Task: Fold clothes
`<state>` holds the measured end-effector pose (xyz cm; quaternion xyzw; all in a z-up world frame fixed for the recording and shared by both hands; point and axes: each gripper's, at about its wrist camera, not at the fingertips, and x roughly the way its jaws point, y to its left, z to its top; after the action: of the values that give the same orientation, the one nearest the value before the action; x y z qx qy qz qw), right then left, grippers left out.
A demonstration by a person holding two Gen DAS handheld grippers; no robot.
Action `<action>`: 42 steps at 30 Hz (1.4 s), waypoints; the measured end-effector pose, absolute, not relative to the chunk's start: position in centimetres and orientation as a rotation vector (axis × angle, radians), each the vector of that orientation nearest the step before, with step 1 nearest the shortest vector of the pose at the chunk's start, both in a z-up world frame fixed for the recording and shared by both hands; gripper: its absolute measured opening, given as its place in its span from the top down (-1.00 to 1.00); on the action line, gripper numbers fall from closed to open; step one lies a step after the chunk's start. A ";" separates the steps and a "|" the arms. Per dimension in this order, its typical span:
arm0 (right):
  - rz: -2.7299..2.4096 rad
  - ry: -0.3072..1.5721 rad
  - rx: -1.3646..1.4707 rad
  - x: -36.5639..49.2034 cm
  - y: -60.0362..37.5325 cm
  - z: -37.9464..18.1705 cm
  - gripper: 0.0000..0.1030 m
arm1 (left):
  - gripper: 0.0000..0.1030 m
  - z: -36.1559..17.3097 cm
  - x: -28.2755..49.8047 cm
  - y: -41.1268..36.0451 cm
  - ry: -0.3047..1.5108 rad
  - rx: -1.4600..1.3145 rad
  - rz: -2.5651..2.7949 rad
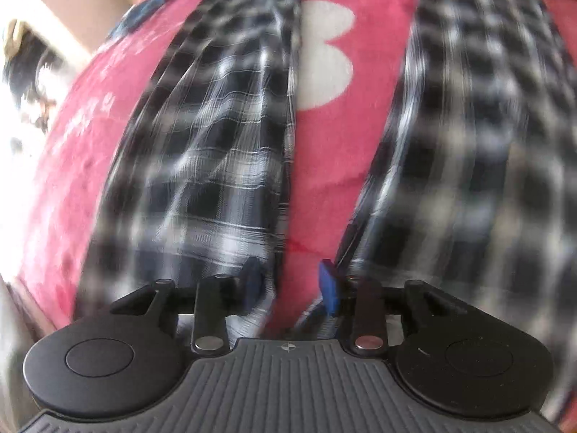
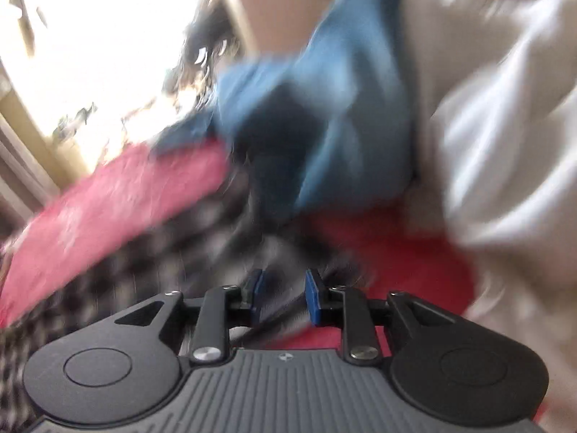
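A black-and-white checked garment (image 1: pixel 202 166) lies on a pink blanket (image 1: pixel 324 166), in two long parts with a strip of blanket between them. My left gripper (image 1: pixel 292 283) is open just above that strip, its blue pads (image 1: pixel 330 287) apart over the garment's near edges. In the right wrist view the same checked garment (image 2: pixel 151 252) runs under my right gripper (image 2: pixel 285 294), which is open with cloth showing between its pads. The view is blurred by motion.
A blue garment (image 2: pixel 324 115) lies in a heap ahead of the right gripper, with white bedding (image 2: pixel 505 151) to its right. The pink blanket (image 2: pixel 108 198) has a white heart shape (image 1: pixel 324 57). A bright window (image 2: pixel 90 54) is at the left.
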<state>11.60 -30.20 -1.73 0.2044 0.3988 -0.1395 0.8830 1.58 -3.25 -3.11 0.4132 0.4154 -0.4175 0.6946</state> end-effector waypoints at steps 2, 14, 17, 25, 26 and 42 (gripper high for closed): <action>-0.464 0.935 0.319 11.7 -30.3 -3.5 0.50 | 0.13 -2.3 0.9 -2.3 0.959 0.851 -0.894; -0.140 0.762 0.781 -4.1 -26.9 4.3 0.23 | -0.18 2.3 -7.0 18.4 1.012 -0.010 -0.251; -0.059 0.832 0.923 -8.9 -25.1 2.5 0.08 | -0.18 1.3 -10.3 24.3 1.038 -0.216 -0.039; -0.089 0.938 1.285 -19.7 -23.7 -2.2 -0.03 | -0.18 -2.7 -17.0 30.7 1.045 -0.603 0.125; -0.104 0.934 1.339 -21.1 -23.6 -2.7 -0.04 | -0.18 -3.3 -17.1 30.9 1.035 -0.637 0.129; -0.404 0.734 1.538 -28.0 -23.9 -7.7 -0.15 | 0.21 -6.9 -16.0 32.6 0.907 -0.879 0.147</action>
<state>-27.97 -23.90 -7.73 0.6744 0.3220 -0.1772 0.6404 -15.95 32.64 -6.91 -0.4104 0.4236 0.0684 0.8046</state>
